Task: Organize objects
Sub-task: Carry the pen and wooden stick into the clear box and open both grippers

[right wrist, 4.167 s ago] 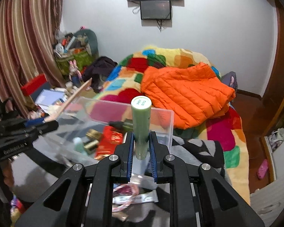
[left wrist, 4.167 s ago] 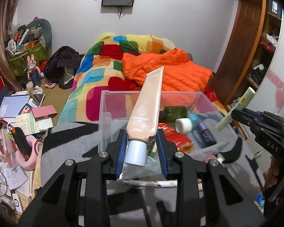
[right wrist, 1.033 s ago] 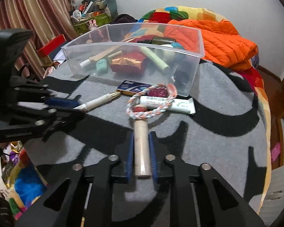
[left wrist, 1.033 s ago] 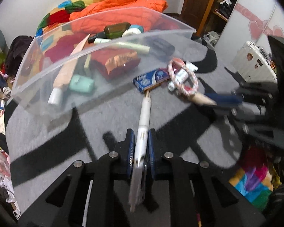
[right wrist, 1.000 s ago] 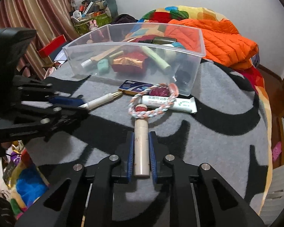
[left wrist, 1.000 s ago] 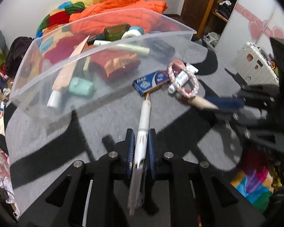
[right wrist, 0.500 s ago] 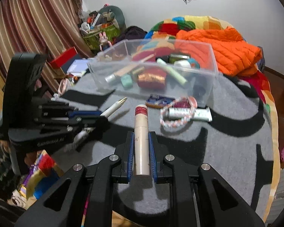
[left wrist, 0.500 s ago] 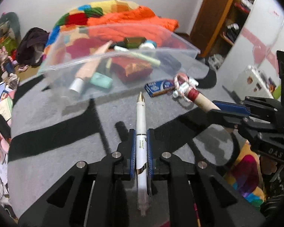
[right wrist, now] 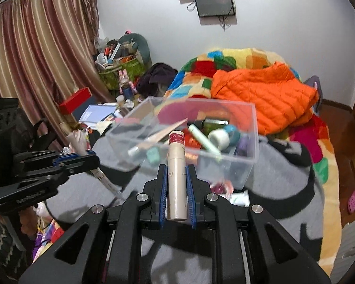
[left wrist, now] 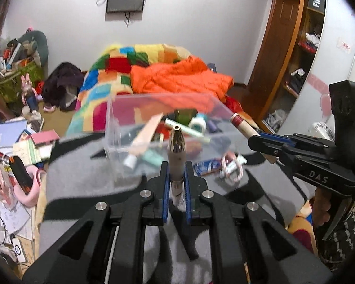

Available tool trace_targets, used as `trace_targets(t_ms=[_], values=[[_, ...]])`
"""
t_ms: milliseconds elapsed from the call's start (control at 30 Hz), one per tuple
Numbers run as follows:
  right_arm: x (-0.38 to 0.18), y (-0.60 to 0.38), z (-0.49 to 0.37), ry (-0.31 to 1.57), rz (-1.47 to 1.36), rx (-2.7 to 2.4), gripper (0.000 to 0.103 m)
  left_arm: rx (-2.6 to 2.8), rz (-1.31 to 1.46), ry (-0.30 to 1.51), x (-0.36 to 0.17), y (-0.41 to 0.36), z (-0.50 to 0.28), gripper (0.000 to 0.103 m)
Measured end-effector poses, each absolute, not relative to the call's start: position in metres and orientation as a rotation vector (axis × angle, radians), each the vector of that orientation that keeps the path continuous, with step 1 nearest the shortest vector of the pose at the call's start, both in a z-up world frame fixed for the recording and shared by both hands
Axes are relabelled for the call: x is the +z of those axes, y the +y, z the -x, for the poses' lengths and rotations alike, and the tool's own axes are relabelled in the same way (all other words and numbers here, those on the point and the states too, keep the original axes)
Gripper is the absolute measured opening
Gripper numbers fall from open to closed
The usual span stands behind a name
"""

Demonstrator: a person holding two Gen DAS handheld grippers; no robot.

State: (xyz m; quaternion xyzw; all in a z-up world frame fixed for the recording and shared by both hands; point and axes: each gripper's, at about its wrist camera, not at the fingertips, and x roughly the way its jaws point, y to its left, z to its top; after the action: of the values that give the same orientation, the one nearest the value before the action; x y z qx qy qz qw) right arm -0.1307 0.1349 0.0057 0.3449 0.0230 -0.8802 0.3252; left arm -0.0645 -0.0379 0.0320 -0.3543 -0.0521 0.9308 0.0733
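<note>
My left gripper (left wrist: 176,164) is shut on a white pen (left wrist: 176,142) with a metallic tip, held in the air and pointing at a clear plastic box (left wrist: 111,127). My right gripper (right wrist: 175,167) is shut on a beige tube (right wrist: 176,149) with a red band, also raised in front of the box (right wrist: 252,156). The box holds several tubes and bottles. In the left wrist view the right gripper (left wrist: 252,139) shows at the right with its tube (left wrist: 242,124). In the right wrist view the left gripper (right wrist: 93,158) shows at the left with the pen (right wrist: 105,179).
The box stands on a grey and black blanket (left wrist: 82,165). A blue packet (left wrist: 207,164) and a braided ring (left wrist: 232,171) lie beside the box, and a white tube (right wrist: 240,197) lies there too. Behind is a bed with an orange jacket (right wrist: 260,94). Clutter fills the floor at the left.
Both grippers have lifted their items off the blanket and risen. The pen and the beige tube now hang in the air facing the box; the ring stayed down.
</note>
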Motion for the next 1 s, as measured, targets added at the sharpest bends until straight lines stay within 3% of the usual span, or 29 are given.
trace_targets(t_ms=[533,1000], values=[[0.027,0.115,0.193,0.109,-0.846,-2.376,0.014,2.876,0.961,-0.183,0.072,-0.054,0.128,0.01],[-0.03,0.077,0.242,0.217,-1.021,-2.299,0.014,2.857,1.189,-0.055,0.02,-0.042,0.19,0.011]])
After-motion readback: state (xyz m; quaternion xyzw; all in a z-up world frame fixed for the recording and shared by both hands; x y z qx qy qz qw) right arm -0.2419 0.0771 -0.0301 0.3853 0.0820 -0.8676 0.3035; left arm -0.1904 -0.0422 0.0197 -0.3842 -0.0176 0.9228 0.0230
